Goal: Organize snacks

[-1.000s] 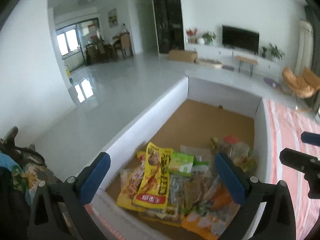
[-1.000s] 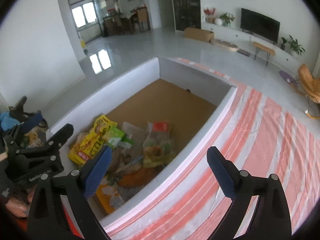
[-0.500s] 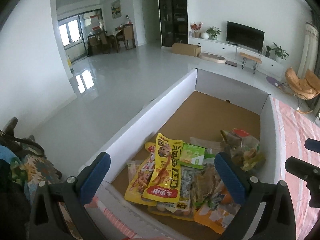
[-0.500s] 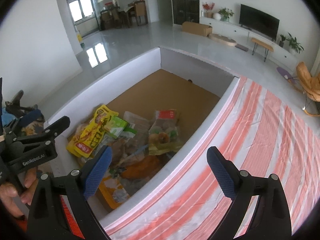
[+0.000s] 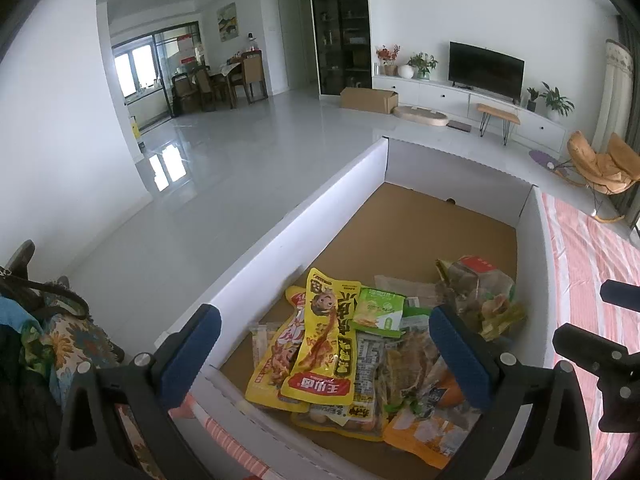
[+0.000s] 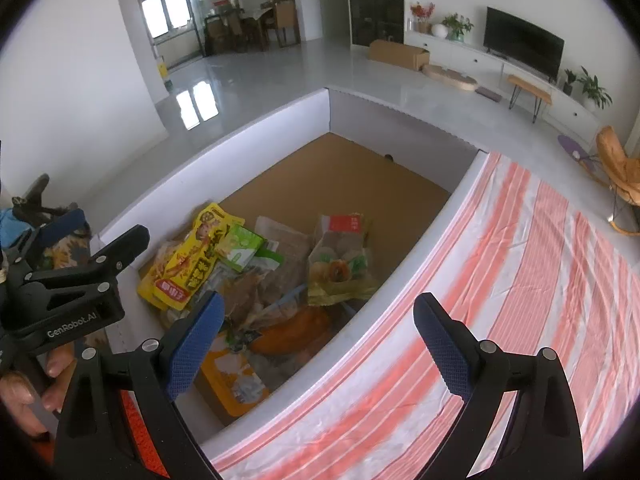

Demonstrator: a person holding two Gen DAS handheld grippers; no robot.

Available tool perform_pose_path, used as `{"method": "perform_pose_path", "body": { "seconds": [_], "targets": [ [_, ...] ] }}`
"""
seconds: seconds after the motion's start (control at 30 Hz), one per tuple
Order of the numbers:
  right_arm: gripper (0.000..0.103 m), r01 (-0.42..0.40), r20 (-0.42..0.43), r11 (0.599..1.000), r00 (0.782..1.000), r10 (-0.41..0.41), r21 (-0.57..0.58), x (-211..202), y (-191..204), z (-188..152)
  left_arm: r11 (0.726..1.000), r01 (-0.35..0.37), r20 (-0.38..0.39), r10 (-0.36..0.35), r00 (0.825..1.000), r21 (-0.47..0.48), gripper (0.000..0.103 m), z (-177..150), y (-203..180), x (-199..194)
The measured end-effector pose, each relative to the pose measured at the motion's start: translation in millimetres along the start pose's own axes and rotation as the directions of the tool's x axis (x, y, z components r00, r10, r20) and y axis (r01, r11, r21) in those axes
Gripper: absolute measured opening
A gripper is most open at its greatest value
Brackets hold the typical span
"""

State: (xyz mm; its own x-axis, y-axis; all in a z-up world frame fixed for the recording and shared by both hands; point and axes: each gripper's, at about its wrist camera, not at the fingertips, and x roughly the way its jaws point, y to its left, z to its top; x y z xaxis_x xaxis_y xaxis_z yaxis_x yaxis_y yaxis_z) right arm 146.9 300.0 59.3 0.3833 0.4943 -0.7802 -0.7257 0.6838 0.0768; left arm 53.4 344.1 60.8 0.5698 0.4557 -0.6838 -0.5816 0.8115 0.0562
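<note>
Both claws hang wide apart and empty over the big white box (image 5: 296, 216). The left claw (image 5: 324, 354) sits above the near left corner, its blue pads spread on either side of the snack pile, nothing between them. The right claw (image 6: 320, 334) is just as spread, straddling the box's right wall: one pad over the snacks, the other over the striped cloth (image 6: 520, 280).

The snacks are all bunched at the near end of the box. A long yellow packet (image 5: 324, 344) lies on top at the left, overlapping a second yellow one beneath it. Just right of it sits a small green packet (image 5: 378, 312). Further right, close to the right wall, a clear bag with a red label (image 6: 340, 252) is propped up, tilted. Nearest of all, an orange packet (image 5: 428, 432) lies flat by the near wall, partly under the others.

Plenty of room beyond: the far half of the brown cardboard floor (image 6: 340, 176) is bare right up to the far wall. The walls stand upright on all four sides, the right one touching the cloth's edge.

From the right camera, the left claw (image 6: 80, 264) shows at the box's near left corner, with a hand (image 6: 24, 384) gripping its handle below.
</note>
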Motion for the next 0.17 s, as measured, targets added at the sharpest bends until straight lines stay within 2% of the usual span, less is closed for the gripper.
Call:
{"method": "perform_pose_path", "body": {
  "seconds": [0.17],
  "targets": [
    [0.097, -0.004, -0.006, 1.000, 1.000, 0.004, -0.003, 1.7, 0.5, -1.9, 1.000, -0.003, -0.006, 0.003, 1.000, -0.022, 0.103, -3.6, 3.6, -0.4]
  ]
}}
